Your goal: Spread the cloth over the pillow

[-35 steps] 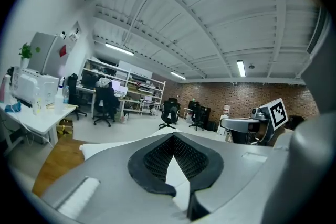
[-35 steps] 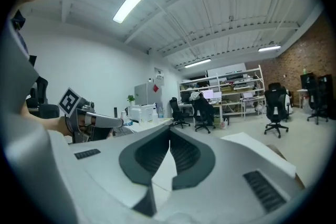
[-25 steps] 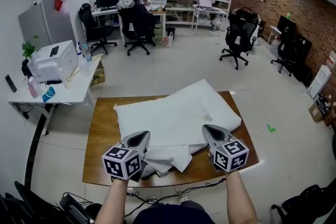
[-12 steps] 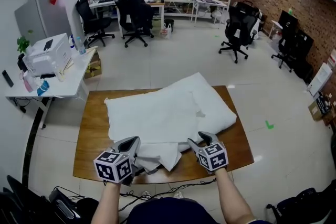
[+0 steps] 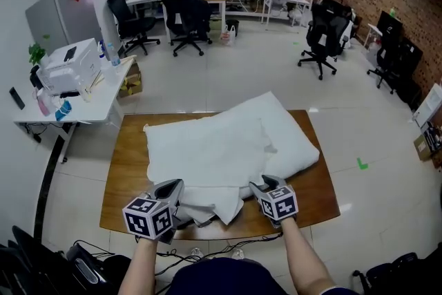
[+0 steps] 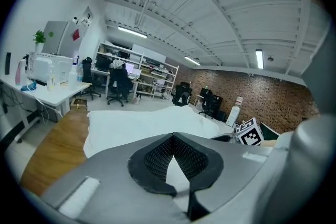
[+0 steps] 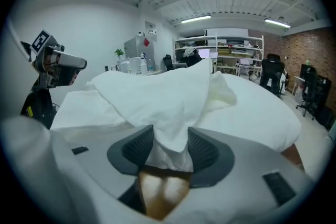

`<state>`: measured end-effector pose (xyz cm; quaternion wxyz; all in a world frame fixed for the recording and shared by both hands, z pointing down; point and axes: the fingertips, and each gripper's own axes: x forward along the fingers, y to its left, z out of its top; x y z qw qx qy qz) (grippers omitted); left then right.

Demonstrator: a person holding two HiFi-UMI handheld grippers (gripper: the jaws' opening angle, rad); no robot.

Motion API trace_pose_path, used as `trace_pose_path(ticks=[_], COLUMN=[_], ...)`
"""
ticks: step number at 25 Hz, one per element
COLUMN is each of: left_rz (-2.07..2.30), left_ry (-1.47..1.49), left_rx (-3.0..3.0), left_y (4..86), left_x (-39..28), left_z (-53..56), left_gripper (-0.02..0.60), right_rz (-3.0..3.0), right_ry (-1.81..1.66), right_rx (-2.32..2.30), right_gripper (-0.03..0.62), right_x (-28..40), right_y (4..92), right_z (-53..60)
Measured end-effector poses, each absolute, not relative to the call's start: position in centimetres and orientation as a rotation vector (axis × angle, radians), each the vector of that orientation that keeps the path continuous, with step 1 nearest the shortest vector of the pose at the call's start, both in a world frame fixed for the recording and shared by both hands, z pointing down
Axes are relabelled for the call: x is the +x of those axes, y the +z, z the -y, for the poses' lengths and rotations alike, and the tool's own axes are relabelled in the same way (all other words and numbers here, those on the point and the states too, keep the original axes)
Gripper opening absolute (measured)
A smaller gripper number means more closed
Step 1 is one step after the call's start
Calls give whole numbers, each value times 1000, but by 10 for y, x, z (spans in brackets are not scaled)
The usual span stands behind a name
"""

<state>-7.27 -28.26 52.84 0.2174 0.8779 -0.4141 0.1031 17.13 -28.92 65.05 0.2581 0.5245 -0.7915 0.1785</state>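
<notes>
1. Office floor with chairs (image 5: 186, 24) at the back, head view. A wooden tabletop (image 5: 124, 169) fills the foreground. The pillow (image 5: 293, 138) lies at an angle on its right half. The cloth (image 5: 197, 148) covers the pillow's left part and the tabletop beside it. The cloth's near edge is bunched in folds at the front. The pillow's right and far parts are bare. The left gripper (image 5: 175, 184) sits at the near-left folds and the right gripper (image 5: 261, 183) at the near-right folds.

2. Left gripper view. The jaws are closed tip to tip. A white sliver shows in the gap behind the tips, which I read as a pinch of cloth. Beyond them the cloth lies flat, running toward the pillow.

3. Right gripper view. The jaws stand wide and have just been closing a little. A hanging fold of cloth sits between them. It looks loose, and neither pad is seen pressing on it. Bare wood shows below.

4. Judgement on the step: a regrip along the near edge, with spreading only partly done. The left side has its hold and the right is taking a fresh one.

5. The next move calls for the right jaws to close on the fold near its edge, not on a thick bunch. Both grippers then need to lift, draw the edge apart and carry it rightward over the bare pillow. Tension should be even, so the covered side does not drag off.
</notes>
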Motion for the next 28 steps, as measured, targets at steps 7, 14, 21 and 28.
trace_pose_path(ticks=[7, 14, 21, 28], left_rz=[1294, 1459, 1486, 1422], left_ry=[251, 302, 432, 417], left_rx=[2365, 2282, 2213, 2194], left_y=[526, 540, 578, 593], left_x=[-119, -176, -190, -187], left_z=[289, 307, 324, 345], left_gripper=[0, 0, 53, 150], right_rz=[2129, 2145, 2137, 2083], right_ry=[361, 281, 240, 192], right_rx=[1400, 1426, 1479, 1521], right_gripper=[35, 28, 28, 28], right_x=[170, 171, 173, 185], right_y=[634, 605, 578, 557], right_z=[285, 290, 307, 310])
